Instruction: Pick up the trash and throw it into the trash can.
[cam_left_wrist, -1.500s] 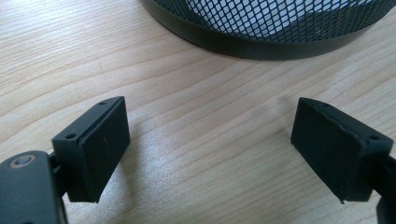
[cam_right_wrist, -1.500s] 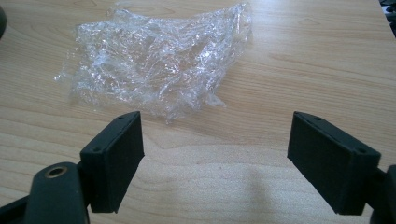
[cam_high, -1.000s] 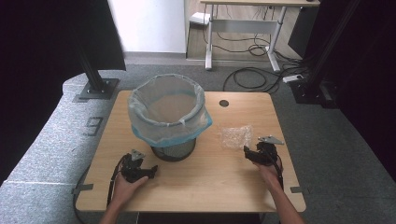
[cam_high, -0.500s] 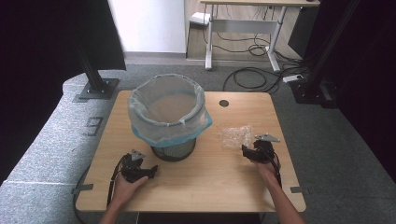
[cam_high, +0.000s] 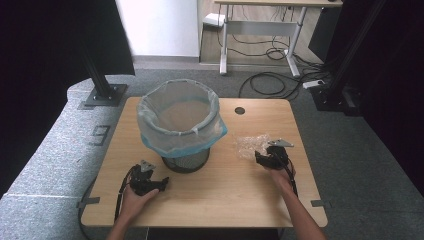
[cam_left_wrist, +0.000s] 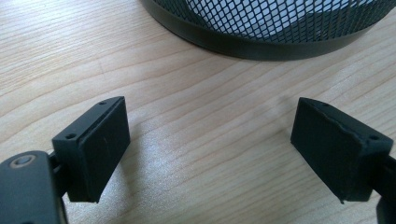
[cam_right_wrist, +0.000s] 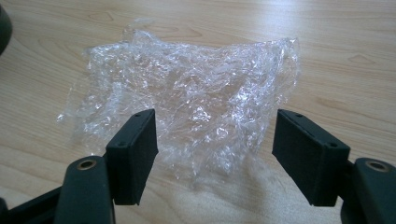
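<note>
**Thin film, wide jaws: a grip that could easily miss**

A wooden tabletop (cam_high: 210, 200) stands on grey carpet, a mesh bin (cam_high: 185, 161) with a blue-edged liner (cam_high: 180, 125) near its middle. The crumpled clear plastic wrap (cam_right_wrist: 187, 88) lies flat near the tabletop's right edge, well apart from the bin. The right gripper (cam_right_wrist: 215, 154) is at the wrap's near edge; its jaws have just been closing, but they stand apart and press on nothing, with only a fringe of film between them. The likely failure is closing on that fringe: so light a sheet may slide along the wood or slip free when lifted. Pads set too low could scrape the tabletop. The left gripper (cam_left_wrist: 210, 149) rests released, with nothing between its jaws, toward the front left corner, just beside the bin's base.
</note>
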